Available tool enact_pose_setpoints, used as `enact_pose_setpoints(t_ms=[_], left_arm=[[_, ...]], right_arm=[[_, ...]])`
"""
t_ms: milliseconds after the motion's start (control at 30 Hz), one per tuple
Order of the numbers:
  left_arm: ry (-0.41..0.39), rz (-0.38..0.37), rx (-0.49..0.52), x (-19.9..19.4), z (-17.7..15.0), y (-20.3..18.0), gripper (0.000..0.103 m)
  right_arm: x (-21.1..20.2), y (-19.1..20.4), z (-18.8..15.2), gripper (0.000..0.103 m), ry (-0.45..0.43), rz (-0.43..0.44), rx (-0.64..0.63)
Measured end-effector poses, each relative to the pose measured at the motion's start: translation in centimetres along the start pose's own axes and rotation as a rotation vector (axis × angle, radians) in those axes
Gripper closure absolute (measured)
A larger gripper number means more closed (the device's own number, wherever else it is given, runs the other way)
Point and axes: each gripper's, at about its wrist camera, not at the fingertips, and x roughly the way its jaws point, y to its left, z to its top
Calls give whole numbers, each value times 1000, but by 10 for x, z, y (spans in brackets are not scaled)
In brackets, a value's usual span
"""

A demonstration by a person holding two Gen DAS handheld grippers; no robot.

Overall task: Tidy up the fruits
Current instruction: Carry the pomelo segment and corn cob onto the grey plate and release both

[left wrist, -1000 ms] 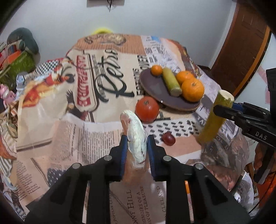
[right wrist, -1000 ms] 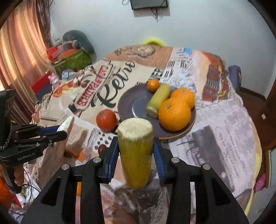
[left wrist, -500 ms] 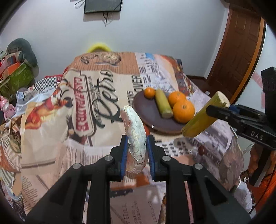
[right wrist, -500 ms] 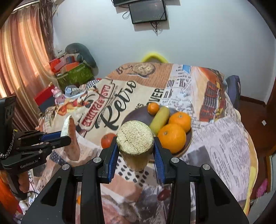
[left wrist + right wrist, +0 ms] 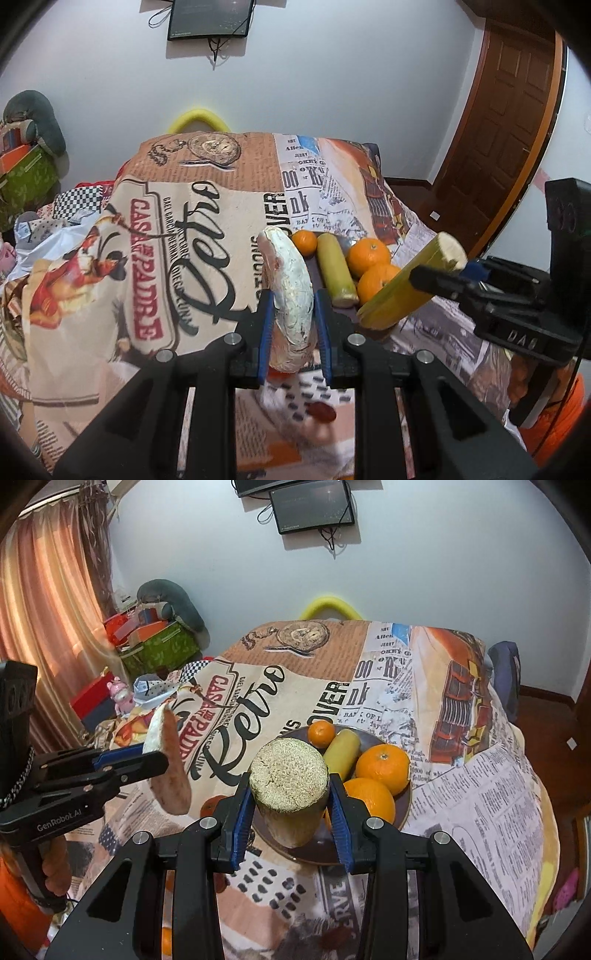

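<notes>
Tools both grip food above the tabletop: our left tool clamps a pale wedge, our right tool a cut yellow-green stalk, just before the fruit plate.

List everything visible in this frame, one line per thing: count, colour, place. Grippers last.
Oranges: three, orange, on the plate.
Green stalk piece: one, yellow-green, on the plate between the oranges.
Plate: one, dark brown, on the table.
Tomato: one, red-orange, on the table left of the plate, partly hidden.
Tablecloth: one, newspaper print, covering the table.
Monitor: one, black, on the wall.
Left gripper: shut on a pale pink wedge, held up.
Right gripper: shut on a yellow-green stalk, over the plate's near edge.
</notes>
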Motion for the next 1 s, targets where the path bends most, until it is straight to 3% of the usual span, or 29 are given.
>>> enact_pose_setpoints(t_ms=[267,433,567,1000], left_arm=[[17,-23,15,41,16,-7,82],[41,-58,-31,68,28,-1,82],[63,-45,-18,87,33,-3,82],[108,-54,1,121,40,-12,82]], right_arm=[[19,-11,13,68,17,-10,-4],[33,-25,24,68,22,43,41],[42,-33,31,68,19,57,66],[73,-60,34,57,61,9,133]])
